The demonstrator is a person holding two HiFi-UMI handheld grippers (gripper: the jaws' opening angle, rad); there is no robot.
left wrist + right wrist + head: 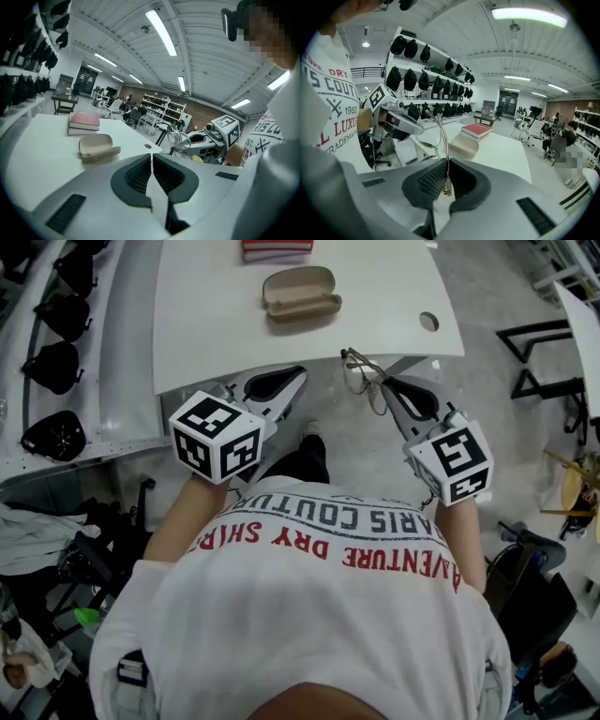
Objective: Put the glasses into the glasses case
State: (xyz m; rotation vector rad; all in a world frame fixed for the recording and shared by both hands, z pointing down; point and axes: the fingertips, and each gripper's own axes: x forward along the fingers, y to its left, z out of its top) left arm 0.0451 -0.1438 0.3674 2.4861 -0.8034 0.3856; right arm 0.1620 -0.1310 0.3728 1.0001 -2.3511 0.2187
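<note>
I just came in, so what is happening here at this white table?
A person holds a two-jaw gripper in each hand. The right gripper is shut on one temple of a pair of glasses and holds them in the air, just off the near edge of the white table. The left gripper is shut and empty. The glasses case lies open on the table, near a red book. The glasses are not yet in it.
</note>
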